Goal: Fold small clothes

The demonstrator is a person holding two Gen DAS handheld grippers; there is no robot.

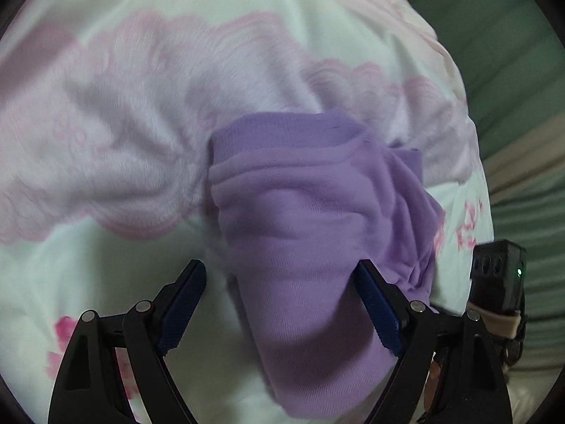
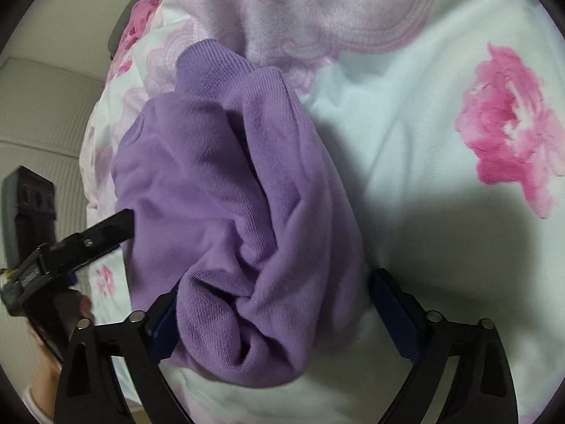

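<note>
A small purple knit garment [image 1: 310,219] lies bunched and creased on a white bedspread with pink flowers [image 1: 106,123]. My left gripper [image 1: 282,272] is open, its jaws spread wide around the near end of the garment. In the right wrist view the same garment [image 2: 226,205] lies rumpled with a ribbed cuff at its far end. My right gripper [image 2: 279,289] is open, its jaws standing either side of the garment's near folds. The left gripper [image 2: 120,222] shows at the garment's left edge in the right wrist view.
The bedspread [image 2: 441,176] fills most of both views. A green striped cloth [image 1: 512,70] lies beyond its right edge. A cream surface [image 2: 39,113] lies to the left. The right gripper's body [image 1: 498,275] shows at the right edge.
</note>
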